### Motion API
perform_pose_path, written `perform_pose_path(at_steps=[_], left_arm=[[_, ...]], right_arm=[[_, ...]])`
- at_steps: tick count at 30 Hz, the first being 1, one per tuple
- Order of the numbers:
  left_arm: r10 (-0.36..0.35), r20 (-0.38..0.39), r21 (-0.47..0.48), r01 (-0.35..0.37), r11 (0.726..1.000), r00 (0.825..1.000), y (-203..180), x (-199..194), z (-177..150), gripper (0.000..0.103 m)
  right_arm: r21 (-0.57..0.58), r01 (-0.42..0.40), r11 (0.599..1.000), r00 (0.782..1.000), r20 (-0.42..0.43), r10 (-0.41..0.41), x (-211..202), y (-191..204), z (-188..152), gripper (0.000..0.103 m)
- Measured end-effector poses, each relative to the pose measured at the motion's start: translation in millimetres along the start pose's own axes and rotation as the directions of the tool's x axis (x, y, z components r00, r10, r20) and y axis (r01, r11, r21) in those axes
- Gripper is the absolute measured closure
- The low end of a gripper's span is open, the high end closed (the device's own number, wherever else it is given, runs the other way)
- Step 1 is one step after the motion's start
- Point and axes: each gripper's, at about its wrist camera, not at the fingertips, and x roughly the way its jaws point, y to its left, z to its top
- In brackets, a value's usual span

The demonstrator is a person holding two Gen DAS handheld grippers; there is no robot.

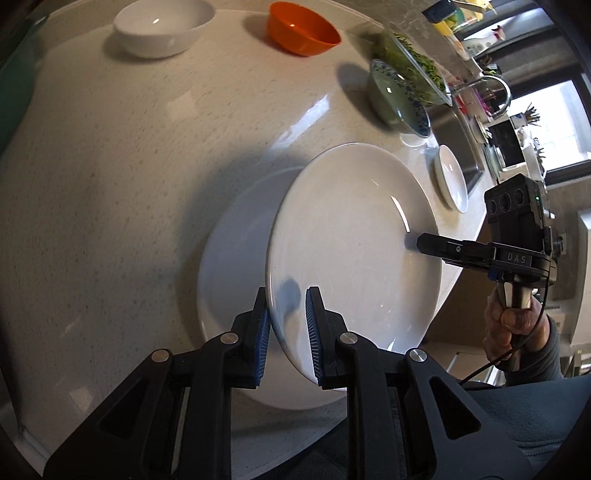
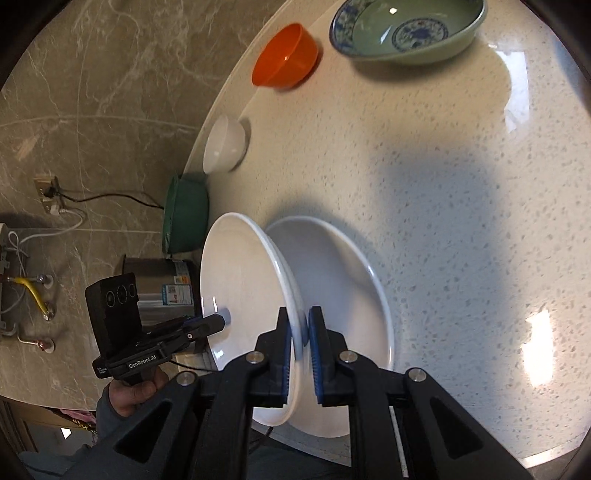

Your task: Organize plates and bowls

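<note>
Both claws, left (image 1: pixel 286 325) & right (image 2: pixel 299 347), pinching top plate (image 1: pixel 351 236) rim; lower level onto bottom plate (image 1: pixel 229 258), ctr it, release tog.

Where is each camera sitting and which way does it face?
Left wrist: on the left gripper, looking down across the speckled countertop; shows its fingers clamping the round white plate, plus the right gripper.
Right wrist: on the right gripper, facing the opposite way; shows the left gripper.
Shared: the plate, the orange bowl.
</note>
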Motion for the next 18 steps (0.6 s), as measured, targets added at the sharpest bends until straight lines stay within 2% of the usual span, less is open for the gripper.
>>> perform_pose_path(at_steps=[6, 18], left_arm=[[0.005, -0.022, -0.022, -0.006, 1.0, 1.0, 12.6, 21.1, -15.2, 0.086], [0.048, -0.018, 0.009, -0.048, 0.999, 0.999, 15.9, 49.8, -22.0, 0.086]], right_arm=[[0.012, 0.037, 0.999, 0.999, -0.026, -0.036, 16.5, -4.8, -8.5, 0.09], [0.012, 0.077, 0.997, 0.997, -0.021, -0.076, 27.4, -14.3, -19.2, 0.088]])
